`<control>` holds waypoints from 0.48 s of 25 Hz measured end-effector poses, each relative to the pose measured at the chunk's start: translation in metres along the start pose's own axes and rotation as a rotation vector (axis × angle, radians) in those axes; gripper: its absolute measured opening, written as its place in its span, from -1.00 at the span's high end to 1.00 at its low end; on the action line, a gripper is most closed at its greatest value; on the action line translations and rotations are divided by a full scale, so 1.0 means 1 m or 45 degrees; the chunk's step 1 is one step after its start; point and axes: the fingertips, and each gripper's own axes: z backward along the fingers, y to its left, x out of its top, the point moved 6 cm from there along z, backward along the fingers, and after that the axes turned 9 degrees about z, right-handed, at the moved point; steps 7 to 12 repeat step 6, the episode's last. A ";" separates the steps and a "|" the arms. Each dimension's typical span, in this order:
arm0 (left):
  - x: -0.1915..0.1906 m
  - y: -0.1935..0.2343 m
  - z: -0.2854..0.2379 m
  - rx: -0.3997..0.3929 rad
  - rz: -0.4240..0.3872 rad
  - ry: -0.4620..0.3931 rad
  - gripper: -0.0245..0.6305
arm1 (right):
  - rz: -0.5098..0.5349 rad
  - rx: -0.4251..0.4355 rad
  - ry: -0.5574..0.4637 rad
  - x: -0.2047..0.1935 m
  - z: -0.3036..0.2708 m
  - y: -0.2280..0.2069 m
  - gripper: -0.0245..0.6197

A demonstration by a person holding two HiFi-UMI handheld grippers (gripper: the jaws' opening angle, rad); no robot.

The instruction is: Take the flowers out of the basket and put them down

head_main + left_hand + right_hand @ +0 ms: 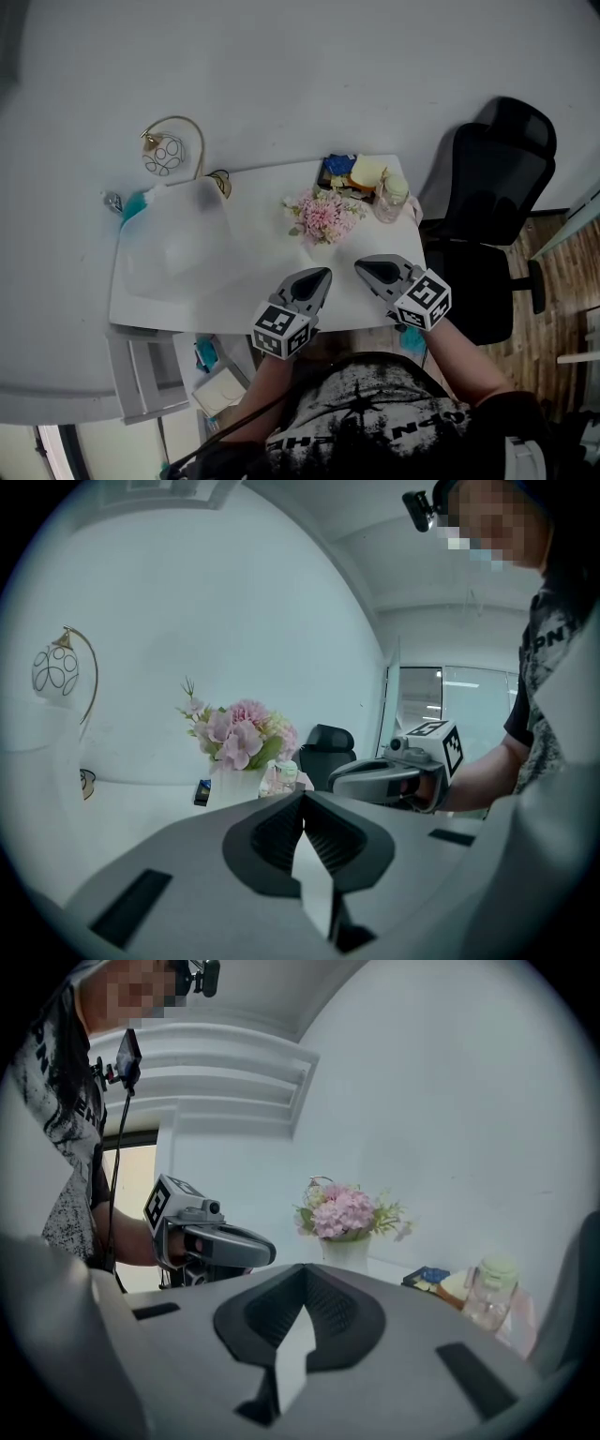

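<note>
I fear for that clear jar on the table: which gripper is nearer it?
Right. The right gripper is on the person's side of the jar, slightly left of it; the left gripper is farther left, facing the flowers.

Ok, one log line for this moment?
stage: pre-grasp | left tongs: shut, empty | right tongs: shut, empty | flowers: standing on table, untouched

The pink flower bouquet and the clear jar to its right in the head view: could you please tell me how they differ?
The flower bouquet is pink and leafy; the clear jar is see-through with a pale lid. The bouquet sits in a white pot nearer mid-table; the jar stands at the white table's right edge. Both are upright.
</note>
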 end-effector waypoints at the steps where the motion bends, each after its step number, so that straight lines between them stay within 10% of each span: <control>1: -0.001 0.000 -0.001 -0.004 0.003 0.005 0.87 | -0.001 0.000 0.000 -0.001 -0.001 0.000 0.88; 12: -0.001 0.006 -0.002 -0.021 0.044 0.017 0.87 | 0.011 0.015 0.000 0.001 -0.006 -0.003 0.87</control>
